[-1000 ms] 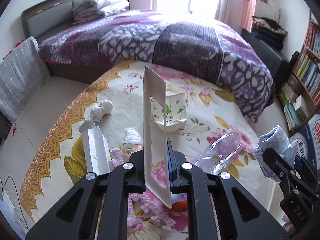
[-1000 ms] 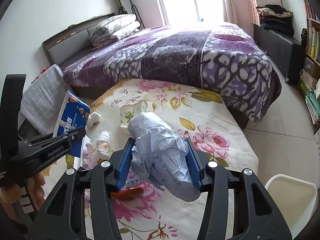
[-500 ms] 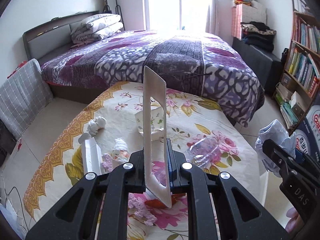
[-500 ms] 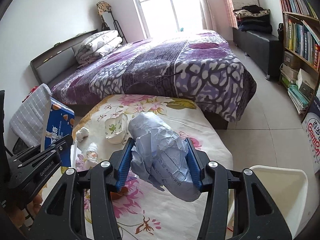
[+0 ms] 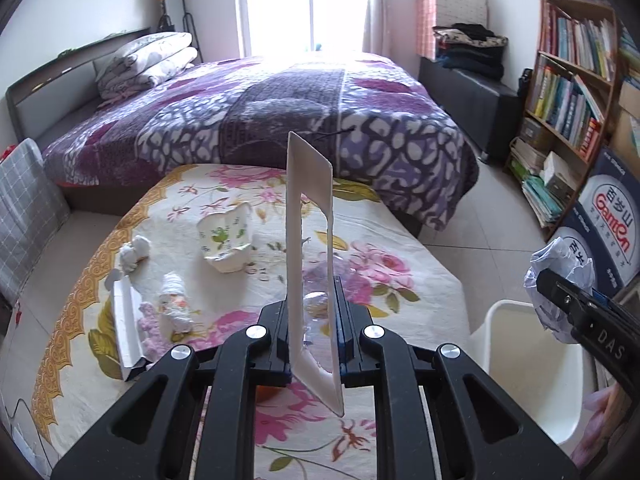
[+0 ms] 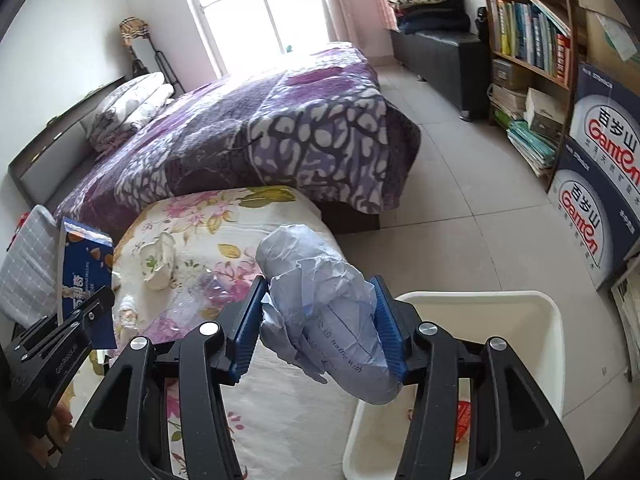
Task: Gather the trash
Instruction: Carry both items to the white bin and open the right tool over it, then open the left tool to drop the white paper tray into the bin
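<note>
Here, crumpled pale-blue paper wad [image 6: 328,308], faintly printed.

Two tissue wads [image 5: 135,253] [image 5: 176,300], two boxes [image 5: 310,240] [image 5: 126,332], one bin [image 6: 500,312].

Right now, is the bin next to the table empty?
No, the right wrist view shows a red scrap lying in the white bin, below the paper wad.

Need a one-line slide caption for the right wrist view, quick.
Right gripper clamps crumpled paper beside the white bin, floral table below.
</note>
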Demonstrator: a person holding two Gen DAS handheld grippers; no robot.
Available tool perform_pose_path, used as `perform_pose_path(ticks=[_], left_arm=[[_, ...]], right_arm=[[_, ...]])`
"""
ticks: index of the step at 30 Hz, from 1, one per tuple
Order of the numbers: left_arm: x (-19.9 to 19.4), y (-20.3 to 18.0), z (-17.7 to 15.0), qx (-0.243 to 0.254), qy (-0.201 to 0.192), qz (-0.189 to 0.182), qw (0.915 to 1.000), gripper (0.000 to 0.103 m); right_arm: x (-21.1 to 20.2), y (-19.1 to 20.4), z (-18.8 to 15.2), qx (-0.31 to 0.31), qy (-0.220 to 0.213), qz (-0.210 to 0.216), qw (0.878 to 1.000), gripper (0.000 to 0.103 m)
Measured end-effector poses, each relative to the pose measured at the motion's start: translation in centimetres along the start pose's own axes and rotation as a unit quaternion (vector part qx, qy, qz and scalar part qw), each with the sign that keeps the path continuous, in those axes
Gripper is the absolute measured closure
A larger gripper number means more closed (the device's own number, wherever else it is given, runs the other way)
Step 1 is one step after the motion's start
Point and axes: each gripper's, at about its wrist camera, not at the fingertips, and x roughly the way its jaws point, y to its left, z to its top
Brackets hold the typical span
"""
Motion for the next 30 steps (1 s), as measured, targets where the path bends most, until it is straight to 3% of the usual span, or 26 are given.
perform_pose_path(ticks=[5,9,14,19,30], left_arm=[[0.3,-2.8,-0.3,0.016,0.006,-0.025,0.9995,0.088],[0.4,-5.1,-0.7,0.032,0.011,-0.047,0.9983,0.088],[0.9,-8.0,-1.3,0.05,0.025,-0.075,0.9956,0.088],[1.3,-10.8,-2.0,0.068,0.04,-0.106,0.9912,0.088],[1.4,-16.2,-3.7,0.105,0.07,-0.195,0.9727,0.085]], right_arm=[[-0.9,-3.8,0.3,0.036,-0.003,-0.042,0.998,0.048],[-2.1,-6.3,0.7,0.054,-0.022,-0.076,0.995,0.027],[-3.9,-9.1,1.3,0.071,-0.045,-0.109,0.991,0.017],[-5.1,-12.0,1.9,0.095,-0.05,-0.125,0.986,0.016],[-6.9,-16.3,2.4,0.155,-0.069,-0.144,0.975,0.016]])
